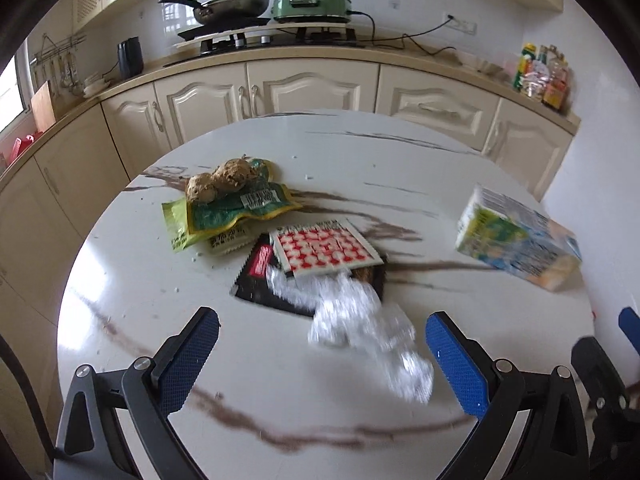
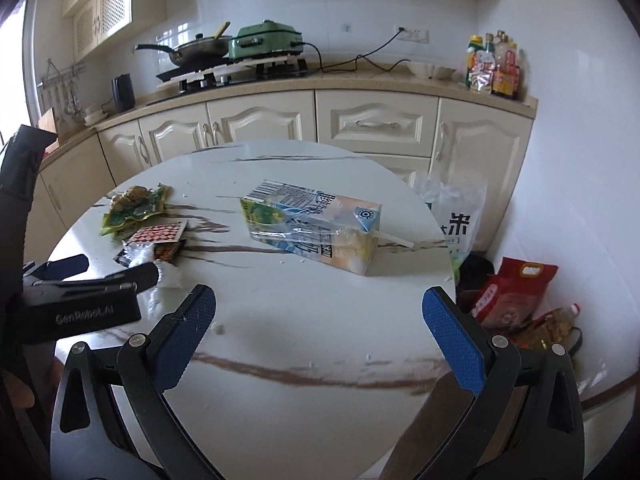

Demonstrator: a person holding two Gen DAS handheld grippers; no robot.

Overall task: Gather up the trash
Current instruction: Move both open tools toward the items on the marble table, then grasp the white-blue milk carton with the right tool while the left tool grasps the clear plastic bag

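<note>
Trash lying scattered on a round white marble-look table [image 2: 320, 420]

Far left, green snack wrappers [image 1: 224, 216] are lying under a lumpy brown food piece [image 1: 222, 180]; a red-checked packet [image 1: 324, 248] and blurred crumpled clear plastic [image 1: 360, 328] are sitting between the spread jaws of the left gripper [image 1: 320, 356]. Right, a flattened drink carton [image 2: 316, 224] is lying ahead of the right gripper [image 2: 320, 336], its jaws spread wide and holding nothing.

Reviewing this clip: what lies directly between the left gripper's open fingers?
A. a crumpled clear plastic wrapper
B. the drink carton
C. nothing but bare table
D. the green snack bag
A: in the left wrist view the crumpled clear plastic wrapper sits between the spread fingers of the left gripper, while the drink carton and green snack bag lie farther off.
</note>
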